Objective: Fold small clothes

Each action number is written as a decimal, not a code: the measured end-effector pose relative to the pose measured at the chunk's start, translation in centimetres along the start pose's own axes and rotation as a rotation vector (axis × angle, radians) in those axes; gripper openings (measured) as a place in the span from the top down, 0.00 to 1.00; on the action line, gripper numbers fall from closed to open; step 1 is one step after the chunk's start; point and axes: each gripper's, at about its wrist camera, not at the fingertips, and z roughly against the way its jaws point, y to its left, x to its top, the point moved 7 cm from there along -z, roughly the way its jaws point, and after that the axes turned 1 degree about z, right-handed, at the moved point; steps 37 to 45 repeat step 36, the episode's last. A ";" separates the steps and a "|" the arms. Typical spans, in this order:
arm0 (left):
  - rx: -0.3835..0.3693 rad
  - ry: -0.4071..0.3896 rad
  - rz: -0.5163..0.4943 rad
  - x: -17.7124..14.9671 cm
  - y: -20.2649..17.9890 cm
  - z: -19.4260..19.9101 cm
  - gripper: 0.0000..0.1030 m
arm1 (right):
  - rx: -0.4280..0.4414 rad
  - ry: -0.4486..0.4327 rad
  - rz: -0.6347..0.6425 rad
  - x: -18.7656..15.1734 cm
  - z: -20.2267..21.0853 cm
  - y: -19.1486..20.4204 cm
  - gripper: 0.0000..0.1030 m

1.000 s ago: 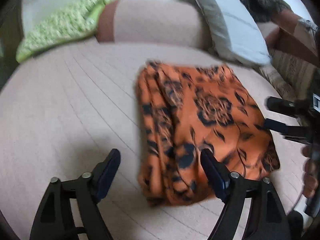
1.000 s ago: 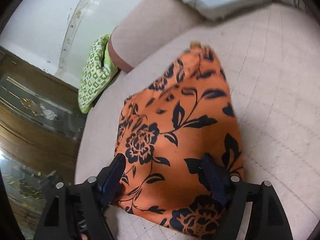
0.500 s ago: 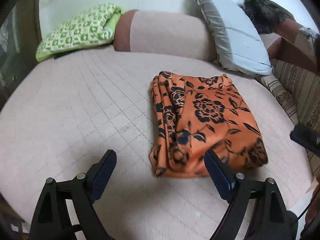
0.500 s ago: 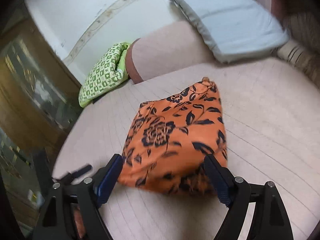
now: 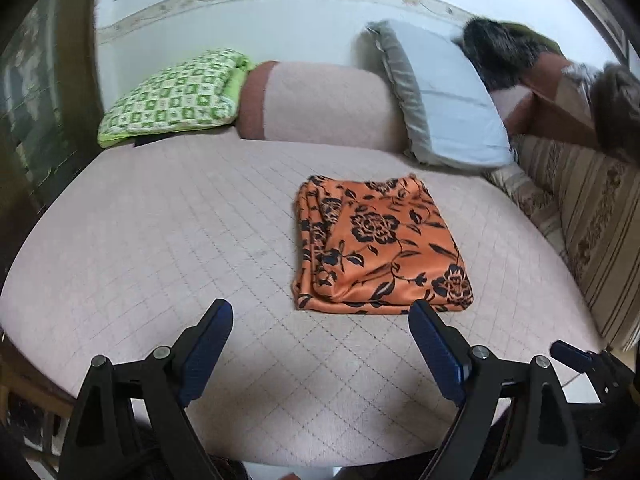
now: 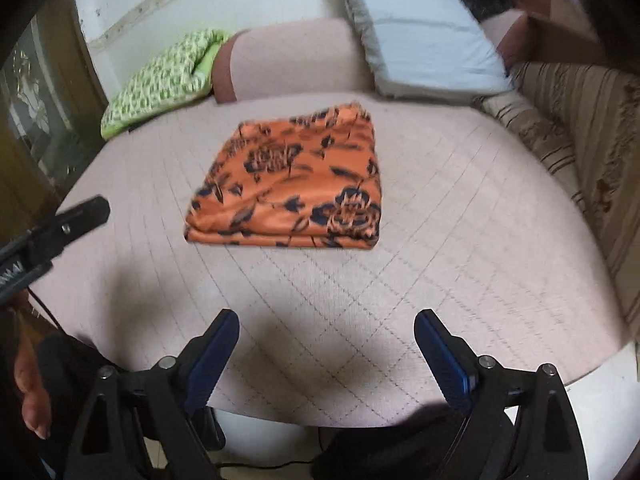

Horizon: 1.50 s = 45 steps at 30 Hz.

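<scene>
An orange cloth with a black flower print (image 5: 376,246) lies folded into a flat rectangle on the pink quilted bed (image 5: 180,240). It also shows in the right wrist view (image 6: 296,184). My left gripper (image 5: 320,336) is open and empty, held back near the bed's front edge, short of the cloth. My right gripper (image 6: 326,340) is open and empty, also near the front edge, well short of the cloth. The right gripper's tip shows at the lower right of the left wrist view (image 5: 572,354).
A green checked pillow (image 5: 172,96), a pink bolster (image 5: 320,106) and a grey-blue pillow (image 5: 444,96) lie along the far side. A striped cushion (image 5: 580,200) runs along the right. A dark wooden cabinet (image 6: 36,92) stands at the left.
Both grippers have pulled back from the folded cloth toward the bed's front edge and risen. The cloth lies still on the bed.
</scene>
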 end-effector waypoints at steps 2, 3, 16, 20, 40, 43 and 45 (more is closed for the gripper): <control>-0.009 -0.004 0.030 0.2 0.3 0.7 0.13 | -0.024 -0.032 0.003 0.8 1.3 0.2 0.12; -0.008 -0.008 0.038 0.3 0.3 0.9 0.13 | -0.043 -0.041 0.006 1.2 2.0 0.2 0.12; -0.007 -0.035 -0.022 0.9 -1.1 3.0 0.12 | -0.110 -0.069 0.089 2.6 4.1 1.6 0.12; -0.019 -0.024 -0.020 1.2 -1.1 3.2 0.11 | -0.116 -0.073 0.097 2.8 4.0 1.7 0.12; -0.091 -0.009 -0.079 2.0 -4.0 0.7 0.00 | -0.120 -0.074 0.110 3.5 2.6 1.0 0.12; -0.091 -0.009 -0.079 2.0 -4.0 0.7 0.00 | -0.120 -0.074 0.110 3.5 2.6 1.0 0.12; -0.091 -0.009 -0.079 2.0 -4.0 0.7 0.00 | -0.120 -0.074 0.110 3.5 2.6 1.0 0.12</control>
